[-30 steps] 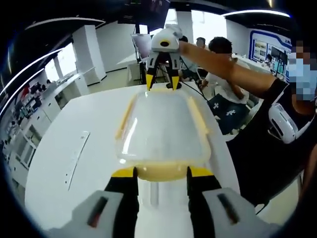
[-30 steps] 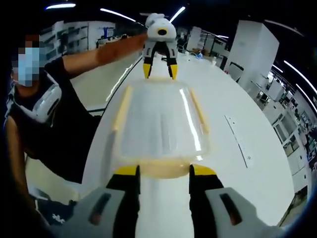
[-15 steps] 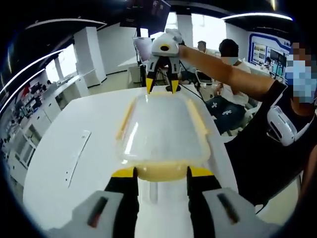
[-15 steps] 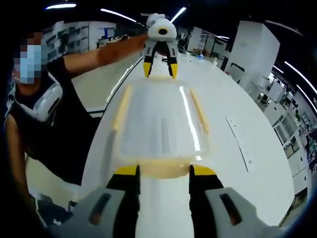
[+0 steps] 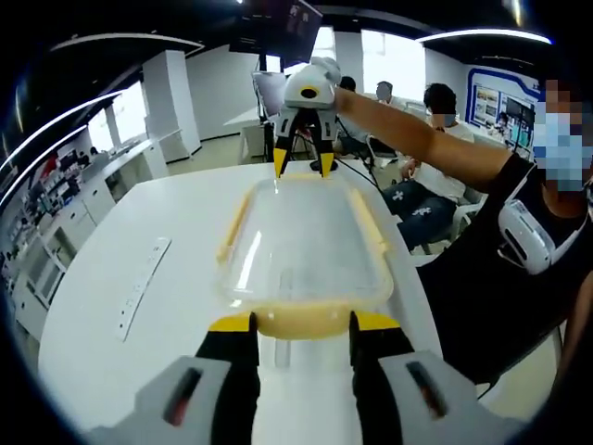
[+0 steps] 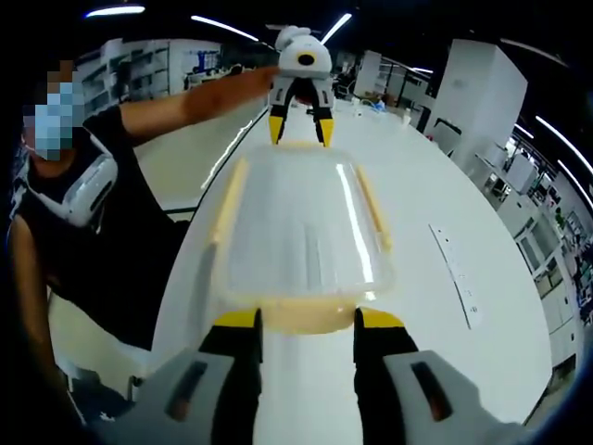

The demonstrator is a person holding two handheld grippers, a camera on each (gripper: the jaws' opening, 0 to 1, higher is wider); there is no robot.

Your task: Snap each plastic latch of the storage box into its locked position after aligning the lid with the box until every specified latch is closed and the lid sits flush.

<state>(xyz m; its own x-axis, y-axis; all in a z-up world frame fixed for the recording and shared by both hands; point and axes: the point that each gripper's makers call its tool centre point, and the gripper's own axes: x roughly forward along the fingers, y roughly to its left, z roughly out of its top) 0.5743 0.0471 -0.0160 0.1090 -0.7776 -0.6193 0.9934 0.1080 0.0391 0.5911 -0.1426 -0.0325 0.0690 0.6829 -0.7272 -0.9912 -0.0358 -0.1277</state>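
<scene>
Resting on the white table (image 5: pixel 148 222), the storage box (image 5: pixel 301 246) has each gripper's spread jaws bracketing a yellow end latch (image 5: pixel 301 320): left gripper (image 5: pixel 301 324), right gripper (image 6: pixel 301 320).

An open-plan office or lab: white table (image 5: pixel 176 232), seated people (image 5: pixel 435 139) at one o'clock, strip ceiling lights (image 6: pixel 222 28), white pillar (image 6: pixel 473 93) at two o'clock.
</scene>
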